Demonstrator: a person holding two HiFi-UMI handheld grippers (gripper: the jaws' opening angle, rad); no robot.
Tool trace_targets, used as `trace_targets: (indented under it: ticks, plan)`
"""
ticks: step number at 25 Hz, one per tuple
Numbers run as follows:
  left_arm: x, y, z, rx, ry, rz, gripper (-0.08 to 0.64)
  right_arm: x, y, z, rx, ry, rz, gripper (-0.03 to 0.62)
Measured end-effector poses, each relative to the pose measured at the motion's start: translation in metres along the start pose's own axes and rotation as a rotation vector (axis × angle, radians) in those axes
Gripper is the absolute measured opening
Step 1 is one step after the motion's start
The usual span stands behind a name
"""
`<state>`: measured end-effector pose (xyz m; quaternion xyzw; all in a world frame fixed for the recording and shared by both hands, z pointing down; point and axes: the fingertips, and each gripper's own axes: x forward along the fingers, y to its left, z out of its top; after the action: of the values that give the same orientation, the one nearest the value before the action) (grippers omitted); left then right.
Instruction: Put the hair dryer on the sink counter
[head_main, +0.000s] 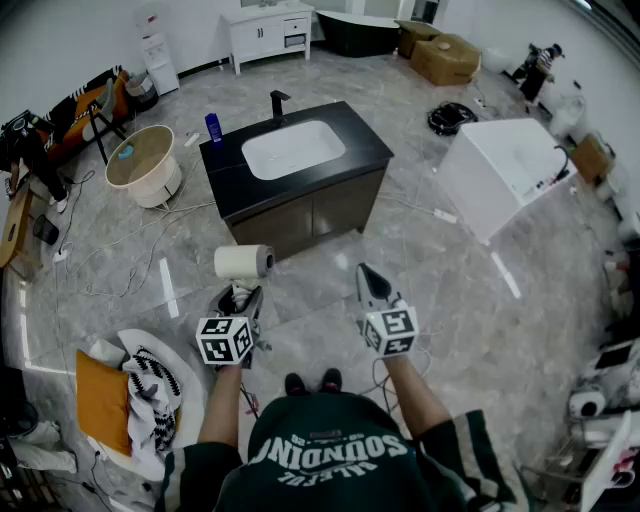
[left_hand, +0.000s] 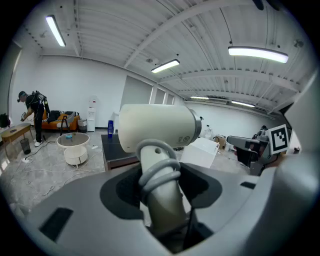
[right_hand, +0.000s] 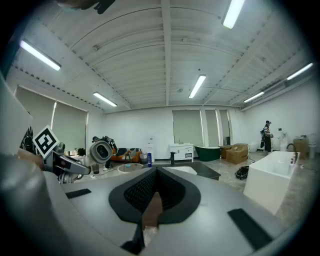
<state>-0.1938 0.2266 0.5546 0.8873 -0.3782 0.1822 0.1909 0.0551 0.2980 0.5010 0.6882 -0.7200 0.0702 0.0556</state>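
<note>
A white hair dryer stands upright in my left gripper, barrel on top. In the left gripper view its handle, with the grey cord coiled round it, sits clamped between the wide-standing jaws. The black sink counter with its white basin stands a step or two ahead on the floor. My right gripper hangs level with the left, a little to its right, shut and empty. The right gripper view shows the hair dryer at the left and the counter straight ahead.
On the counter stand a black faucet and a blue bottle. A round white table is to its left, a white bathtub to its right. Cables trail over the floor; cushions and cloth lie at my left.
</note>
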Motion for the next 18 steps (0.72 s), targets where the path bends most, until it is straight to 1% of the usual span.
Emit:
trace_targets:
  ticks: [6,10,13,18]
  plan:
    - [0.007,-0.012,-0.002,0.002,0.015,-0.015,0.209,-0.004,-0.007,-0.006,0.033,0.002,0.012,-0.002]
    - [0.011,-0.015,-0.009,0.008,0.033,-0.005,0.209,-0.002,-0.011,-0.014,0.030,0.023,0.017,-0.002]
    - [0.014,-0.020,-0.012,-0.004,0.039,-0.004,0.209,-0.001,-0.016,-0.019,0.040,0.046,0.023,-0.002]
    - [0.022,-0.028,-0.007,-0.014,0.034,0.010,0.209,-0.002,-0.027,-0.023,0.052,0.057,0.050,-0.001]
